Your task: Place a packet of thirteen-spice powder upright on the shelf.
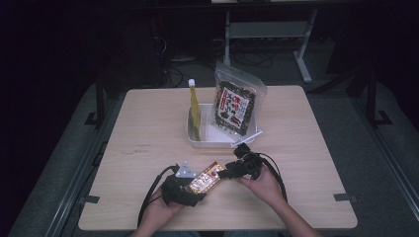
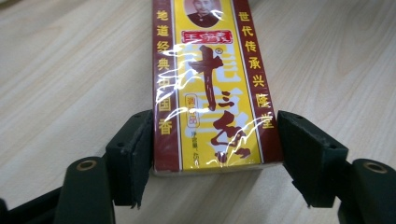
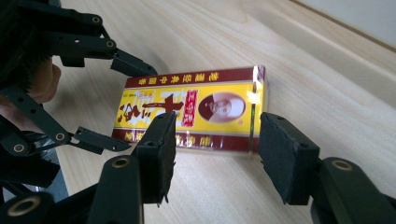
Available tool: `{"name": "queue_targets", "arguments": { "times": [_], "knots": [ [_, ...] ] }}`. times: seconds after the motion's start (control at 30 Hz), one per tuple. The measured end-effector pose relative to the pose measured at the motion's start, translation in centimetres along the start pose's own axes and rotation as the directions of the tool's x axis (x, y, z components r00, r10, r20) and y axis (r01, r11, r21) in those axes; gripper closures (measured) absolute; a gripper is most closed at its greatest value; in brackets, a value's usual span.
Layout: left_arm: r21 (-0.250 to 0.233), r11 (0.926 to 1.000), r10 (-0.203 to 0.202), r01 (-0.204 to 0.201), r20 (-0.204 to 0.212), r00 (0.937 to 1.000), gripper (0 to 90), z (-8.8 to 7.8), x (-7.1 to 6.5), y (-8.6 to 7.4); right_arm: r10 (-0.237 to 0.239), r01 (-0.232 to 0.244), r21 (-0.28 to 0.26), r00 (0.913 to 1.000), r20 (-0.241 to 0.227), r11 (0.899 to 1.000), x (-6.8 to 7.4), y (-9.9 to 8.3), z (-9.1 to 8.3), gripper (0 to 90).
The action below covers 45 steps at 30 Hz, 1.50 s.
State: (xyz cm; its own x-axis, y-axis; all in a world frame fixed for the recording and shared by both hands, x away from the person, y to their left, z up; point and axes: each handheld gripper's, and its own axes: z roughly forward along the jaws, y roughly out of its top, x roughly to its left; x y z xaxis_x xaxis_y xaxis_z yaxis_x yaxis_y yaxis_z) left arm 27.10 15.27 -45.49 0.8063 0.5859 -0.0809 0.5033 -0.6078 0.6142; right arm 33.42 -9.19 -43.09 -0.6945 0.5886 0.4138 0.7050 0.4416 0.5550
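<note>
We are framing a yellow packet with our left gripper — one pad touching, the other just clear. Our right gripper is standing open beside the packet's end — gripping nothing.

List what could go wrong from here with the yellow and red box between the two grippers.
1. In the left gripper view, the left gripper has one pad at the box edge and a gap at the other, so the box could slide or twist on the table rather than lift.
2. The right gripper stands open at the far end; closing off-centre could pivot the box.
3. The glossy film looks slippery for the pads.
</note>
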Motion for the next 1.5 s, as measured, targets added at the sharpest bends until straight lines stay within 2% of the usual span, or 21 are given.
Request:
{"name": "queue_targets", "arguments": {
  "times": [0.47,0.7,0.9,1.13,1.37,1.5],
  "knots": [
    [0.003,0.9999,0.013,-0.013,-0.003,0.9999,32.3,-0.2,0.0,0.0,0.019,-0.019,0.002,0.9998,-0.004,1.000,-0.5,0.2,-0.1,43.2],
    [-0.012,0.9999,0.001,-0.001,-0.008,1.0000,32.9,-0.5,0.2,-0.2,0.048,-0.048,0.012,0.9983,-0.033,0.999,-1.2,0.3,0.1,37.8],
    [-0.049,0.9987,0.009,-0.010,-0.020,0.9998,33.0,-1.2,-0.1,-0.1,0.088,-0.088,0.006,0.9937,-0.069,0.996,-1.8,0.4,0.2,35.4],
    [-0.118,0.9928,0.016,-0.019,-0.020,0.9997,33.0,-2.2,-0.3,0.0,0.113,-0.113,0.008,0.9888,-0.098,0.994,-2.0,1.2,-0.1,33.3],
    [-0.173,0.9842,0.032,-0.036,-0.025,0.9992,33.0,-3.0,-0.8,0.2,0.154,-0.154,0.011,0.9765,-0.151,0.988,-2.4,1.7,0.0,33.3],
    [-0.195,0.9797,0.041,-0.045,-0.025,0.9989,33.1,-3.3,-1.0,0.3,0.188,-0.186,0.026,0.9604,-0.206,0.982,-2.8,2.1,-0.1,34.9]
  ]
}}
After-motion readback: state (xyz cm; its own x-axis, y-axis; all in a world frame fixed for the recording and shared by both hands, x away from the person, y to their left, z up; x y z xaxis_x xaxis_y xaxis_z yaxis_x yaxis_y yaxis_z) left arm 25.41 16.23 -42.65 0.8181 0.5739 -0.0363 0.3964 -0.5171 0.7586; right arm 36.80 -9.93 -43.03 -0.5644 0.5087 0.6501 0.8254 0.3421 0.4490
